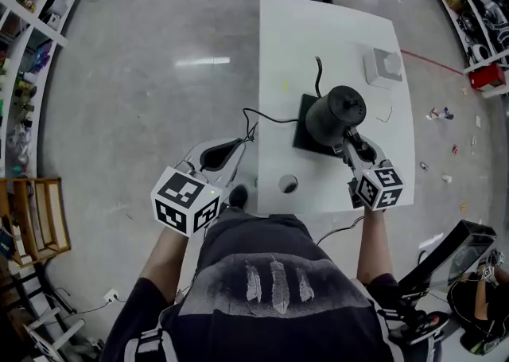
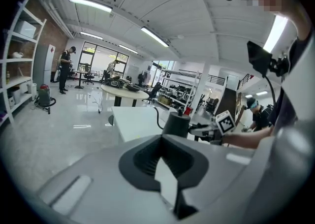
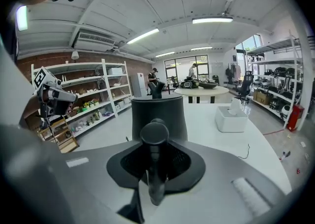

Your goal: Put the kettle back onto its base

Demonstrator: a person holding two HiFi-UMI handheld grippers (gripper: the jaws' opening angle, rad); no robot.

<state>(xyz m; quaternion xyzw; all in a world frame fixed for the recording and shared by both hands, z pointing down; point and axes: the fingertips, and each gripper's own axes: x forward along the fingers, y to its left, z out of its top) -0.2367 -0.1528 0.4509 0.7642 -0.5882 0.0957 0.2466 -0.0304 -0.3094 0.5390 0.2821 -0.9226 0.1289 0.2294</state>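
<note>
A black kettle (image 1: 336,112) stands over its flat black base (image 1: 305,131) on the white table (image 1: 334,34); whether it rests on the base I cannot tell. My right gripper (image 1: 352,145) is shut on the kettle's handle (image 3: 153,139), which stands upright between the jaws in the right gripper view, with the kettle body (image 3: 157,112) just beyond. My left gripper (image 1: 219,155) hovers off the table's left edge, jaws close together with nothing between them. In the left gripper view the kettle (image 2: 176,123) shows to the right, ahead of that gripper.
The base's black cord (image 1: 270,119) runs off the table's left edge. A white tissue box (image 1: 383,66) sits at the far right of the table and a small round object (image 1: 288,184) near its front edge. Shelves and a wooden crate (image 1: 36,217) stand at the left.
</note>
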